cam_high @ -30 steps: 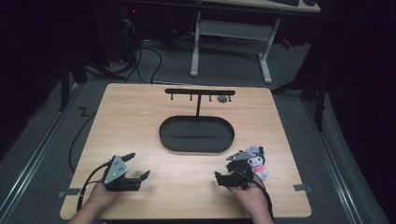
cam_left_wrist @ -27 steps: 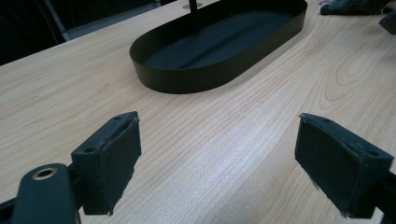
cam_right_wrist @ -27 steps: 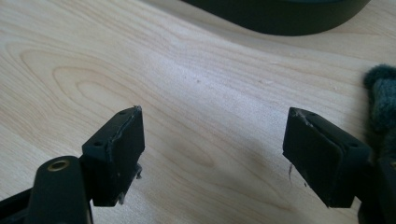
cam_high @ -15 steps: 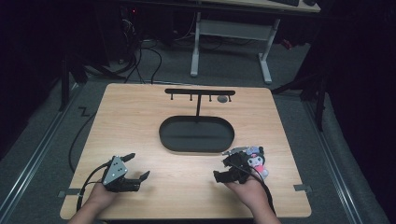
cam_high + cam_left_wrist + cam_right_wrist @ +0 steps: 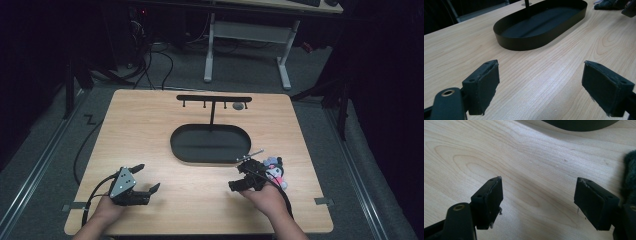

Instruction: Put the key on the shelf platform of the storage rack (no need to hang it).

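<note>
High view looks forward and down from above the tabletop's (image 5: 150,130) near edge. Each hand-held gripper view sits low, close to the wood. All three share the black oval tray (image 5: 210,143) (image 5: 541,23) (image 5: 579,125).

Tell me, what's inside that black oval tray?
The oval tray looks empty in the high and left gripper views, except the hook stand's post, seemingly rising from its far edge. The near wall hides a strip of floor.
</note>
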Tool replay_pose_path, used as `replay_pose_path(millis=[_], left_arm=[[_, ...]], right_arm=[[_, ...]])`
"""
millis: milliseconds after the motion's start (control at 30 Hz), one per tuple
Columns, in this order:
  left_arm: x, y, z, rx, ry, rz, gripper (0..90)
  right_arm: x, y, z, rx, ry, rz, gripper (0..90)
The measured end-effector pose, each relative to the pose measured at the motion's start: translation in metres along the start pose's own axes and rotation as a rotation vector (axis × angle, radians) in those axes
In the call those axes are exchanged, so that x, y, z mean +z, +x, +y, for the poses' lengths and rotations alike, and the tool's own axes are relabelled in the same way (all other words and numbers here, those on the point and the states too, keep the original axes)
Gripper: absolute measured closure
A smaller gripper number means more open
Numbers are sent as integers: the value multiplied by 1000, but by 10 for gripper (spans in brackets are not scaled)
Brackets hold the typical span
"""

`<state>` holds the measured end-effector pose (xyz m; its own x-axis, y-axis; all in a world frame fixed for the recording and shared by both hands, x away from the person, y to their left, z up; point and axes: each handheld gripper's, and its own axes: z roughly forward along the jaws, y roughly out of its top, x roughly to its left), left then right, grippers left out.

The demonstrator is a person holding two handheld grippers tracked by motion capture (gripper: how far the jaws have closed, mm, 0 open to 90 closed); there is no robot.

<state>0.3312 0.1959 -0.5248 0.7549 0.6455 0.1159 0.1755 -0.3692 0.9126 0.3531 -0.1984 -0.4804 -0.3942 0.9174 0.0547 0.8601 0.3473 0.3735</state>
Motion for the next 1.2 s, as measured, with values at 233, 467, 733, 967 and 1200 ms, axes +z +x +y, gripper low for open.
replay_pose_path(millis=[233, 467, 733, 967, 1200], left_arm=[[-1, 0, 0, 3, -6, -1, 154], [-2, 0, -1, 7, -10, 1, 154], [-1, -1, -1, 12, 0, 8, 154], [-1, -2, -1, 11, -5, 11, 154], [-1, -3, -1, 23, -1, 14, 154]], right_arm=[[-7, 3, 4, -8, 20, 1, 240], [-2, 4, 1, 8, 16, 2, 239], [-2, 3, -1, -5, 3, 7, 242], [-7, -3, -4, 1, -5, 8, 244], [-6, -9, -5, 15, 15, 0, 253]])
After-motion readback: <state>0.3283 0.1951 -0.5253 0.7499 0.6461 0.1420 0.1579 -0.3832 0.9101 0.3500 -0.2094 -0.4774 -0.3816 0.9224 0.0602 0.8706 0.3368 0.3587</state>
